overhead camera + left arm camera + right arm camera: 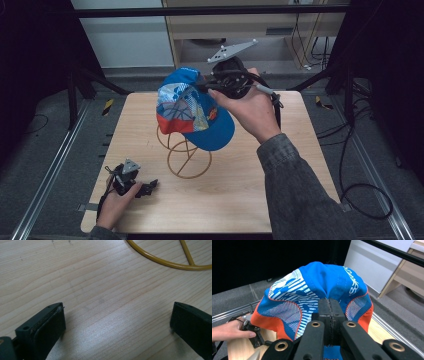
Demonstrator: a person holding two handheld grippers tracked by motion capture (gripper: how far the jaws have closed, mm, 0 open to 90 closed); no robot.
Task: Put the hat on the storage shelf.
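Observation:
A blue cap [192,107] with white print and orange mesh panels hangs over the table's middle, just above a yellow wire stand [187,160]. My right gripper [217,86] holds it from the far right, shut on the fabric. In the right gripper view the two jaws of the right gripper [329,302] are pressed together on a pinch of the cap [317,287] at its crown. My left gripper [146,188] rests low at the table's front left, held by a hand. Its jaws stand wide apart in the left gripper view [117,307], with bare wood between them and the stand's ring [160,261] beyond.
The wooden table [225,200] is ringed by a black frame and metal floor rails [47,175]. A wooden cabinet [260,25] stands behind the table. Cables [360,195] loop on the floor at the right.

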